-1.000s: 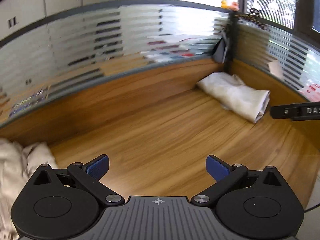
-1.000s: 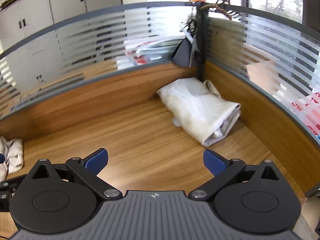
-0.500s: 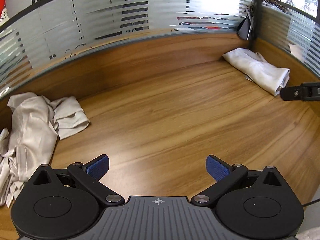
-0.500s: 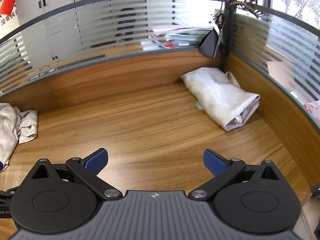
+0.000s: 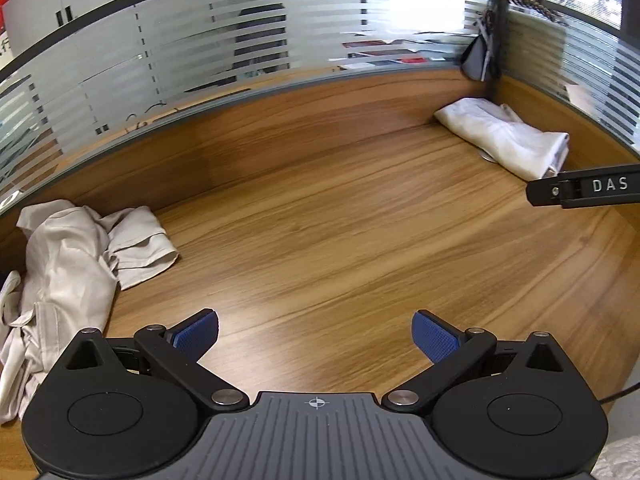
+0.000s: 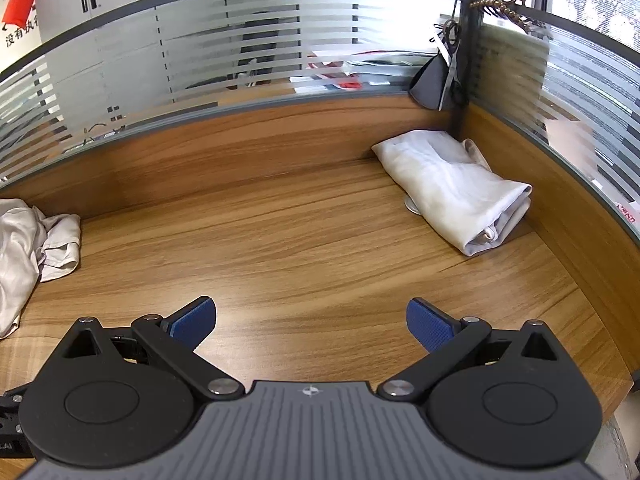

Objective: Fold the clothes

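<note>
You held both tools above the wooden desk (image 5: 340, 240), and both were released: the left gripper (image 5: 315, 334) and the right gripper (image 6: 311, 322) had their blue pads spread wide with nothing between them. The thing to fold next was, in my judgement, the crumpled garment (image 5: 68, 272), a pale beige piece that lay in a heap at the left side of the desk, close to the wooden partition wall (image 5: 280, 120); in the right wrist view the same crumpled garment (image 6: 24, 248) showed only at the left edge. It looked thin, soft and light, so it would probably bend and sag when lifted and could slip from a shallow pinch. A good place to hold was likely the flat hemmed part that stuck out toward the right, at its corner, with a deep bite on the cloth. The heap had its long axis from near to far, and this hemmed part pointed to the right, toward the middle of the desk. The folded cloth (image 6: 452, 188) lay in the far right corner, well apart from the heap, its long axis running from far-left to near-right.
</note>
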### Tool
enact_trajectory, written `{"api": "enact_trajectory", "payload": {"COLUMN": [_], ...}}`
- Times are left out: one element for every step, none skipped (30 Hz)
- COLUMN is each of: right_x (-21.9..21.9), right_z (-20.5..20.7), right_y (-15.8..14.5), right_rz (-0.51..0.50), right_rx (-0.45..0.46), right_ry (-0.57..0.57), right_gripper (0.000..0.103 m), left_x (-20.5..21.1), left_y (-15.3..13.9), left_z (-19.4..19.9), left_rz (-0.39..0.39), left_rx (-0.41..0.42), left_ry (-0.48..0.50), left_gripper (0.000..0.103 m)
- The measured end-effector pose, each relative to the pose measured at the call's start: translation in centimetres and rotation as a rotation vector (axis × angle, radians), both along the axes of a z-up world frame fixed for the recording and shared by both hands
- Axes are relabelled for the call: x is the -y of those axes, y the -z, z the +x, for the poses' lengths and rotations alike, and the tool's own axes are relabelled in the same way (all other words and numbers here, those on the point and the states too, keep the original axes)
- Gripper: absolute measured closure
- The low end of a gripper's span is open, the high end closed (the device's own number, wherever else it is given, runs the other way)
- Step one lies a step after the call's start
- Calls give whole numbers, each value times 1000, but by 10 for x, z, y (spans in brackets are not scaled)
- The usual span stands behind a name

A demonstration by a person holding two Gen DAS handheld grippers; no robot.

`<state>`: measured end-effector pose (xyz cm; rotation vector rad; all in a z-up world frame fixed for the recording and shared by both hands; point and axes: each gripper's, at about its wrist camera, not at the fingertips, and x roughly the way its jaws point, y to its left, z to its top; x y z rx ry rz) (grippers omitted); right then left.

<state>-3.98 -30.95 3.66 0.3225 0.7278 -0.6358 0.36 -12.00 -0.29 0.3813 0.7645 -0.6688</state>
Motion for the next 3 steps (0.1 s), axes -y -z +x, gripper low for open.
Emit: {"api": "enact_trajectory", "payload": {"right_x": [0, 1, 1], "right_z": [-1, -3, -4], "right_y": [1, 1, 2], "right_rz": [0, 3, 6], "right_rx": [-3, -6, -9], "right_ry": [5, 10, 13], "right_gripper": [1, 1, 1], "left_x": [0, 0, 0], "left_y": [0, 0, -1], "left_z": [1, 1, 1], "left_rz": [-6, -12, -18], "left_rx": [-9, -14, -16], "left_ry": [3, 3, 3], "left_gripper": [0, 0, 0]}}
